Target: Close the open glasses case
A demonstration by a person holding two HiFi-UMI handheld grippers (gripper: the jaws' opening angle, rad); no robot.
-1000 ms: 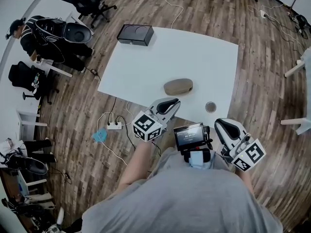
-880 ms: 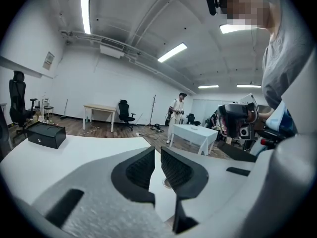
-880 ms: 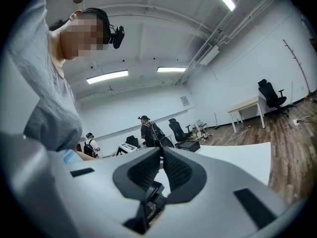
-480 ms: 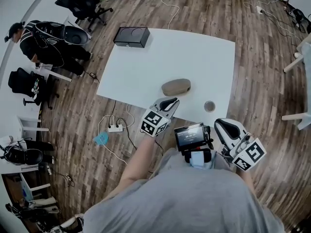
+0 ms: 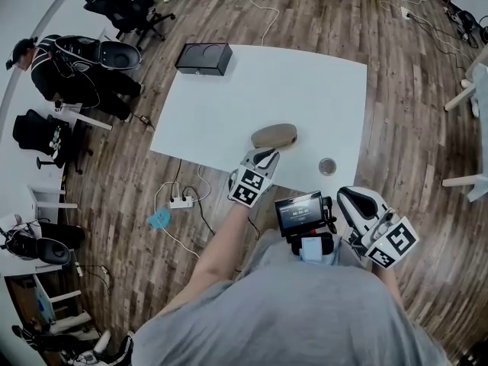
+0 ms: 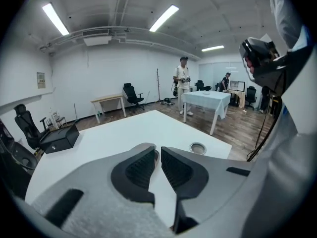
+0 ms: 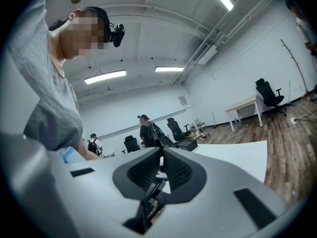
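Observation:
The glasses case (image 5: 274, 136) is a tan oval lying on the white table (image 5: 229, 90), toward its near edge; from above its lid looks down. My left gripper (image 5: 266, 153) reaches over the near table edge, its tips just short of the case's near side. In the left gripper view this gripper (image 6: 158, 151) is shut with nothing between its jaws, which hide the case. My right gripper (image 5: 350, 194) hangs off the table beside my body. Its own view shows the right gripper (image 7: 162, 153) shut and empty too.
A black box (image 5: 203, 58) sits at the table's far left corner and a small round disc (image 5: 327, 166) near the front right edge. A power strip (image 5: 181, 201) and cables lie on the wooden floor to the left. A person in black (image 5: 61, 59) and office chairs are far left.
My left gripper has moved forward over the table edge, closing in on the glasses case. The right gripper has stayed where it was.

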